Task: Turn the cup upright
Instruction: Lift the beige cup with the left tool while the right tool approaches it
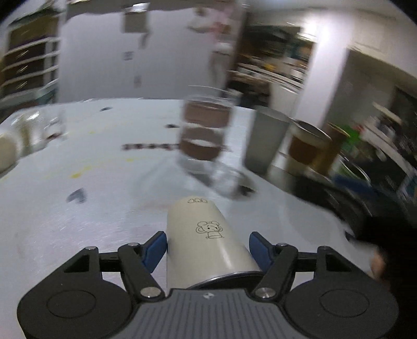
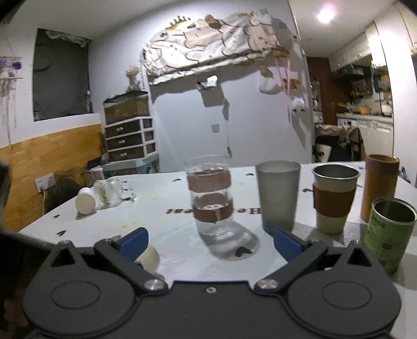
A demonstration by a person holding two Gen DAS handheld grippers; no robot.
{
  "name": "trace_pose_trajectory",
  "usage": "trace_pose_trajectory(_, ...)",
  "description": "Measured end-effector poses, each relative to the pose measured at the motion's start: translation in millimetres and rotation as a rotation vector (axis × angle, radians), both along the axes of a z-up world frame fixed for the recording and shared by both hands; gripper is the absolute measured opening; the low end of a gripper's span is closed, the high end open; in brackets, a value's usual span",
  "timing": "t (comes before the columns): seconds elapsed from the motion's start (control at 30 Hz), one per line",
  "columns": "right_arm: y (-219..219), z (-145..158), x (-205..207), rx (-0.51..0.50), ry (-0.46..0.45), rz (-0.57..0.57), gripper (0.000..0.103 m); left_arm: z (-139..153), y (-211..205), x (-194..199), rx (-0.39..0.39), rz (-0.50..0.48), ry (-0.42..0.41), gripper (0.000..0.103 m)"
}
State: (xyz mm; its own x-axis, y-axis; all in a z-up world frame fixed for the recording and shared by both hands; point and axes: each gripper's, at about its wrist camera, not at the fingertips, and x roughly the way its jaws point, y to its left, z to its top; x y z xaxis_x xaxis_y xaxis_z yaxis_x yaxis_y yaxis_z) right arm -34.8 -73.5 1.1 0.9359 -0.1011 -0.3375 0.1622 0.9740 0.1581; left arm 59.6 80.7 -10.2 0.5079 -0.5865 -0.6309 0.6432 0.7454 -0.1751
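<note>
Left hand-held gripper (image 1: 208, 247) grasps our white cup (image 1: 208, 234) near its rim, lifted over the table (image 1: 78, 221); right hand-held gripper (image 2: 209, 241) idles open. Swinging it upright could strike the glass (image 1: 206, 146) ahead.

Dim indoor light from a ceiling lamp (image 2: 325, 13) at upper right; the glass (image 2: 211, 195) casts a soft shadow forward. Left view motion-blurred; fisheye corners dark.
</note>
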Motion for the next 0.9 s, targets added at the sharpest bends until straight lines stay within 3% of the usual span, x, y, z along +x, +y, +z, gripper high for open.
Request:
trace_pose_trajectory(0.17, -15, 5, 26, 0.080, 0.072, 0.039, 0.103, -5, -8, -2, 0.013, -0.045, -0.024, 0.071)
trace_pose_trajectory(0.27, -10, 6, 48, 0.098, 0.119, 0.093, 0.103, -7, -3, 3, 0.019, -0.044, -0.005, 0.080)
trace_pose_trajectory(0.5, 20, -8, 101, 0.081, 0.253, 0.195, 0.103, -10, 1, -9, 0.047, -0.062, -0.015, 0.087)
trace_pose_trajectory(0.7, 21, -25, 124, 0.058, 0.357, 0.193, 0.103, -17, 11, -14, 0.075, -0.064, -0.010, 0.089)
trace_pose_trajectory(0.9, 0, -32, 117, 0.081, 0.377, 0.146, 0.103, -21, 31, -13, 0.071, -0.030, 0.009, 0.092)
